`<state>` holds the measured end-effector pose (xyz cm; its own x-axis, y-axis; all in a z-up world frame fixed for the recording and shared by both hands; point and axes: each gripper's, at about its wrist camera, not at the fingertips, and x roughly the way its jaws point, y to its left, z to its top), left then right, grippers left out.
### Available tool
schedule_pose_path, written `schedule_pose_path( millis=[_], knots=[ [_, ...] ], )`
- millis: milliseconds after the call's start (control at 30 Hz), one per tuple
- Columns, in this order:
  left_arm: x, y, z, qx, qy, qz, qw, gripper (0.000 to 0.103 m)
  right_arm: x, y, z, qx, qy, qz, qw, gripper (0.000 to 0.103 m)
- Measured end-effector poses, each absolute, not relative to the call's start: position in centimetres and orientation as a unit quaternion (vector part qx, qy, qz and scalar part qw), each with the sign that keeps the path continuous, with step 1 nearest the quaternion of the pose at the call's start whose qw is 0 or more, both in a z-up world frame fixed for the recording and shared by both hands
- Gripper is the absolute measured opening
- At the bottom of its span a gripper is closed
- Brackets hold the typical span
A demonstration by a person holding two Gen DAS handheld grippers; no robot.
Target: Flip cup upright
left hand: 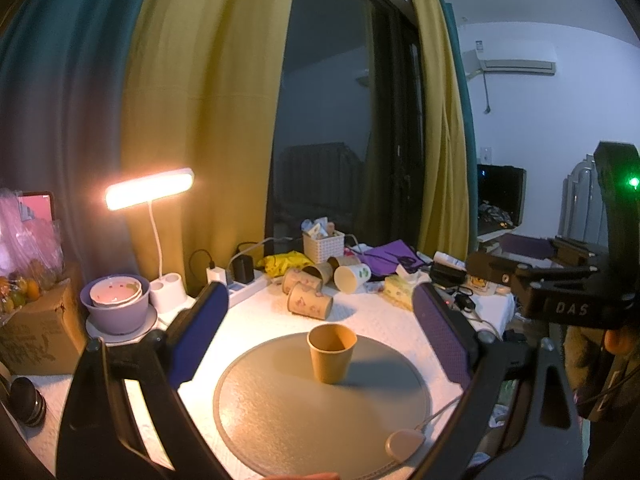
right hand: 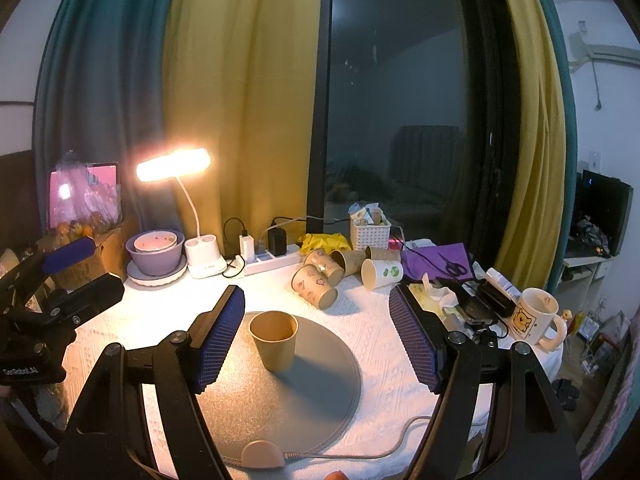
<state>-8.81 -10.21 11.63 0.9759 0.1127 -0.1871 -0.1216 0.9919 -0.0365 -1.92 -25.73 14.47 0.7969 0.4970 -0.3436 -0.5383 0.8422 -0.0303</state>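
A plain tan paper cup (left hand: 331,353) stands upright, mouth up, on a round grey mat (left hand: 280,420). It also shows in the right wrist view (right hand: 274,339), on the same mat (right hand: 312,392). My left gripper (left hand: 320,300) is open and empty, its blue pads wide on either side of the cup and above it. My right gripper (right hand: 316,300) is open and empty, with the cup just right of its left pad (right hand: 218,344). The left gripper's body also shows at the left edge of the right wrist view (right hand: 60,280).
Several paper cups (right hand: 320,276) lie on their sides behind the mat. A lit desk lamp (right hand: 174,166), stacked bowls (right hand: 156,252), a power strip (right hand: 272,260), a white basket (right hand: 370,232), a bear mug (right hand: 534,320) and a cabled puck (right hand: 262,454) crowd the white tablecloth.
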Motion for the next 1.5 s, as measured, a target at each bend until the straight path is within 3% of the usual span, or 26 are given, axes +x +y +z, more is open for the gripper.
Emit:
schedule_pose_path(
  millis=[1500],
  knots=[
    [-9.13,-11.00,11.48,-0.025,0.081,0.058,0.995,0.094,-1.74,-25.65,14.28,-0.064,0.166,0.274,0.945,0.078]
  ],
)
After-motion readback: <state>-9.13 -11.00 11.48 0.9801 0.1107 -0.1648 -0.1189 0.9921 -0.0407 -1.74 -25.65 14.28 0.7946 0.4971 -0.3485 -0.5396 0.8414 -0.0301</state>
